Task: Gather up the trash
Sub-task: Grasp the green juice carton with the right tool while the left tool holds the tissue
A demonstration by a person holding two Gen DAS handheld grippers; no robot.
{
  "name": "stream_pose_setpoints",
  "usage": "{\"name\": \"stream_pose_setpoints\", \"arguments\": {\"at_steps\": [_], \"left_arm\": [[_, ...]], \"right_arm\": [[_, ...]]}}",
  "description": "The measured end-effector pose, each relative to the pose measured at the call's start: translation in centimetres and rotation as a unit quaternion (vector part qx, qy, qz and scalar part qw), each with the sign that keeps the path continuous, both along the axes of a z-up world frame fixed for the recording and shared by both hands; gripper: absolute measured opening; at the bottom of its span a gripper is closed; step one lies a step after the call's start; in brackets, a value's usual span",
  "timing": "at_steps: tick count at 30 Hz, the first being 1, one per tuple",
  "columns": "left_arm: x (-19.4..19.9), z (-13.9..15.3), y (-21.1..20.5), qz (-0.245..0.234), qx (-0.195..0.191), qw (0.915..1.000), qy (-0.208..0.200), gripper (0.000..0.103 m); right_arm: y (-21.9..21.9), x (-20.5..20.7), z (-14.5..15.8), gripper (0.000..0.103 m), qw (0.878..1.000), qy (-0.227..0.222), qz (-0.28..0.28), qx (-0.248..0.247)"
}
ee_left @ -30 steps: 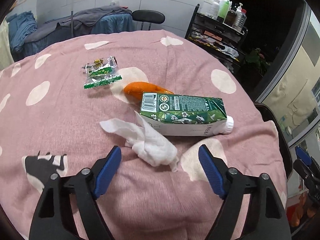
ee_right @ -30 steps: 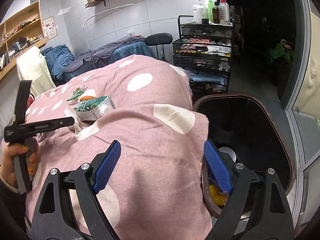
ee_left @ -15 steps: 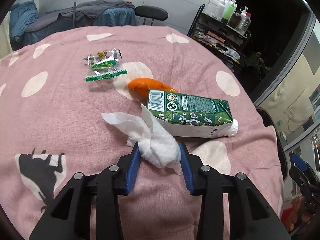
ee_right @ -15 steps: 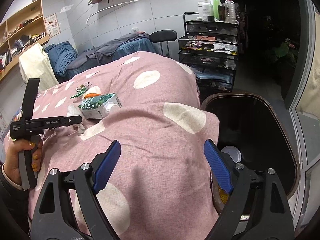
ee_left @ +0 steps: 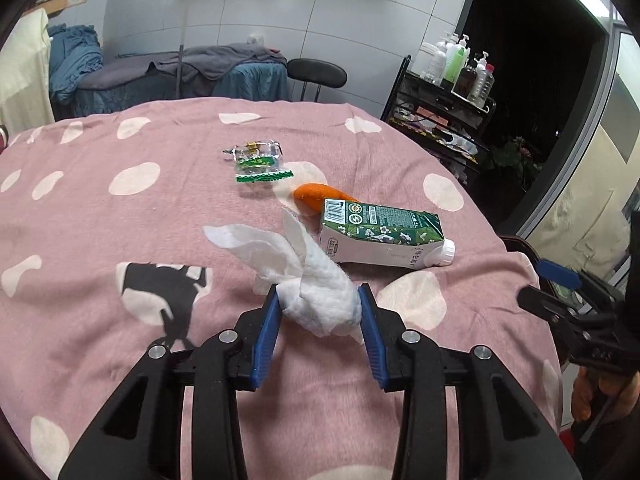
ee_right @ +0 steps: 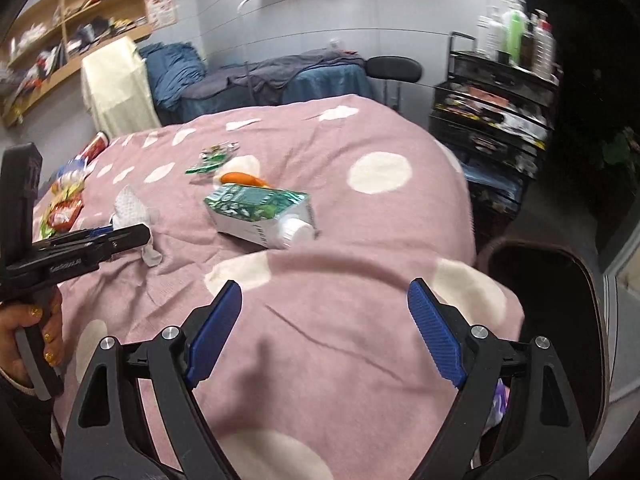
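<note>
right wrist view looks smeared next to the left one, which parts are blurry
Right wrist view: motion blur smears the carton, shelves and cart, though the right gripper stays sharp. Left wrist view: crisp throughout, tissue included; fisheye bends the walls in both.

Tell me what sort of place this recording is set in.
Probably a massage or beauty treatment room, not a home kitchen: a towel-draped treatment bed by a tiled wall, a black trolley with pump bottles on top, and wall shelves of supplies.

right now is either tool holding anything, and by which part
The left tool grips the crumpled white tissue by its bunched lower end. The right tool is open and empty.
</note>
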State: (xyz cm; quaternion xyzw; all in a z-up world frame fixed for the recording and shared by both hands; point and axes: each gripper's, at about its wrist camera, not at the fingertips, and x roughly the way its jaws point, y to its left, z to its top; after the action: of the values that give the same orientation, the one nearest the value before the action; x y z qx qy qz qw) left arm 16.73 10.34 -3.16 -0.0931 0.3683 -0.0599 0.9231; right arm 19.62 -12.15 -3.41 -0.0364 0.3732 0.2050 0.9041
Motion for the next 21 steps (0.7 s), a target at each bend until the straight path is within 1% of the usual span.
{"name": "stream_pose_setpoints", "arguments": {"at_steps": [5, 8, 11, 12, 14, 15, 17, 20, 21], "left_arm": [[-1.8, -0.2, 0.5, 0.003, -0.011, 0.9999, -0.005, 0.038], [-2.7, -0.4, 0.7, 0.007, -0.017, 0.9998, -0.006, 0.038], [-3.5, -0.4, 0.8, 0.007, -0.019, 0.9998, -0.006, 0.038], [-3.8, -0.5, 0.8, 0.008, -0.019, 0.9998, -0.006, 0.038], [-4.2, -0.5, 0.9, 0.008, -0.019, 0.9998, -0.007, 0.038], [-4.4, -0.5, 0.9, 0.009, -0.019, 0.9998, -0.006, 0.038], [-4.8, -0.7, 1.0, 0.010, -0.019, 0.9997, -0.005, 0.038], [-5.2, -0.9, 1.1, 0.014, -0.022, 0.9996, -0.005, 0.038], [-5.3, -0.9, 1.0, 0.014, -0.023, 0.9996, -0.004, 0.038]], "right_arm": [[3.7, 2.2, 0.1, 0.084, 0.997, -0.002, 0.057, -0.048], [5.6, 4.4, -0.5, 0.084, 0.994, 0.016, 0.086, -0.071], [7.4, 6.1, -1.2, 0.084, 0.987, 0.008, 0.113, -0.111], [8.1, 6.6, -1.4, 0.084, 0.984, 0.009, 0.127, -0.125], [9.1, 8.0, -2.1, 0.084, 0.978, 0.026, 0.155, -0.140], [9.5, 8.6, -2.5, 0.084, 0.975, 0.034, 0.159, -0.150], [10.2, 9.4, -2.9, 0.084, 0.971, 0.034, 0.162, -0.171], [11.7, 10.1, -4.2, 0.084, 0.956, 0.039, 0.197, -0.213], [12.2, 10.3, -4.7, 0.084, 0.948, 0.035, 0.211, -0.236]]}}
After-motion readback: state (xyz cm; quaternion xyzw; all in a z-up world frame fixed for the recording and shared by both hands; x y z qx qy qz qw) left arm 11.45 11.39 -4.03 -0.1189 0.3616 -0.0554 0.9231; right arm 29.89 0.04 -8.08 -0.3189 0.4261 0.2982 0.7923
